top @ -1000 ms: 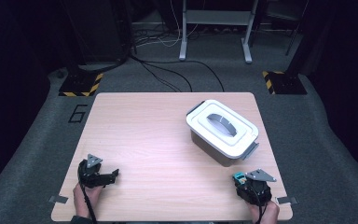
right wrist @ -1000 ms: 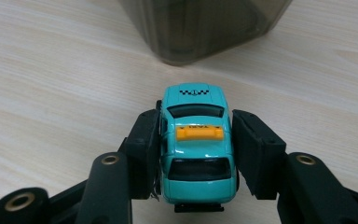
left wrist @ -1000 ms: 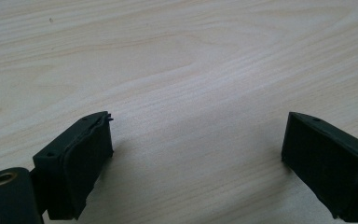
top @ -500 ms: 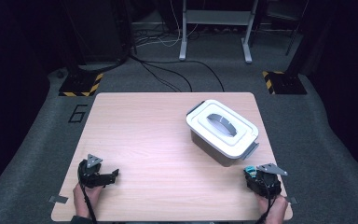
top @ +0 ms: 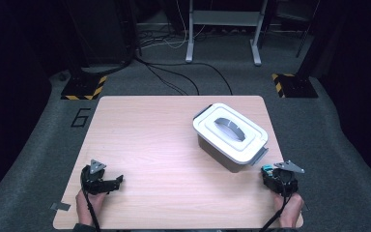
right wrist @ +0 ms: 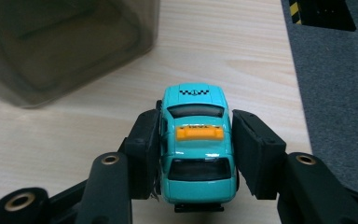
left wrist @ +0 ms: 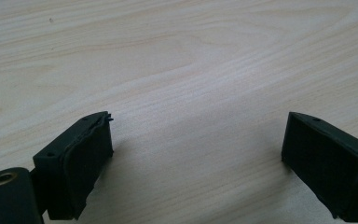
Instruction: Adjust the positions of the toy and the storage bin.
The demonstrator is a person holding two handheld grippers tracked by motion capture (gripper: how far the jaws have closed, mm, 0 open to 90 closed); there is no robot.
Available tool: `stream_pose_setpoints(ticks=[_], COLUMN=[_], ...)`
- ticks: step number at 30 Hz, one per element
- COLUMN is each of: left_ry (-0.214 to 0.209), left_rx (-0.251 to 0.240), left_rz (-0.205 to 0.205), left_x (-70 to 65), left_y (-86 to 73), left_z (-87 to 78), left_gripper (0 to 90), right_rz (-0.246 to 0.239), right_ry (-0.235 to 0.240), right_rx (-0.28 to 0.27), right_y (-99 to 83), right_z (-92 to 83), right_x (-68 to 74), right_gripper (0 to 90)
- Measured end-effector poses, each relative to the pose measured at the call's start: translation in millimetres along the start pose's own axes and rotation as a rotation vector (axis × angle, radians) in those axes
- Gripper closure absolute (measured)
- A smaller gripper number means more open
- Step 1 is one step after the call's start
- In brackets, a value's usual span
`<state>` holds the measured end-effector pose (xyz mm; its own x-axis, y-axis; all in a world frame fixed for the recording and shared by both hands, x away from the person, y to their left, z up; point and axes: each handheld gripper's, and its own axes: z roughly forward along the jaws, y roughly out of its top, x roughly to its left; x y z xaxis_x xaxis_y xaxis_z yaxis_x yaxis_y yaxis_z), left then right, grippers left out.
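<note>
Since a second ago my right gripper (top: 272, 172) has slid across the near right corner of the wooden table (top: 159, 145) toward its right edge, carrying the turquoise toy taxi (right wrist: 196, 144) with it, while my left gripper (top: 111, 182) has kept its place near the table's front left. In the right gripper view my two black pads (right wrist: 145, 151) press the taxi's sides, its yellow roof sign and checkered strip facing up, its nose pointing toward the smoky plastic storage box (top: 230, 137). That box sits just beyond the right gripper, its white lid (top: 229, 128) on, with a grey handle set into the top. In the left gripper view my jaws stand wide apart over bare wood, nothing between them. Grey carpet (top: 319, 130) surrounds the table.
</note>
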<state>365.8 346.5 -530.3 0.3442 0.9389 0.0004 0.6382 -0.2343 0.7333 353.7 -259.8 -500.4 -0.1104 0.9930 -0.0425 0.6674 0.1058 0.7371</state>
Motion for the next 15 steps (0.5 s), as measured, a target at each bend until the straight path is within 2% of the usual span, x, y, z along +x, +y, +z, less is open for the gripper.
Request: stream_pose_setpoints(ticks=[12, 15], left_ry=[0.002, 0.002], left_rx=[-0.004, -0.004], left_rz=[-0.001, -0.002], left_x=[-0.1, -0.2], left_y=[-0.1, -0.1], left_z=[0.4, 0.4], left_gripper=[8.2, 8.2], right_rz=[0.003, 0.02], right_ry=[-0.029, -0.033], right_rx=[0.008, 0.006], right_y=[12.8, 16.0], right_z=[16.0, 19.0], right_x=[-14.8, -17.8], right_gripper=[52.4, 52.4])
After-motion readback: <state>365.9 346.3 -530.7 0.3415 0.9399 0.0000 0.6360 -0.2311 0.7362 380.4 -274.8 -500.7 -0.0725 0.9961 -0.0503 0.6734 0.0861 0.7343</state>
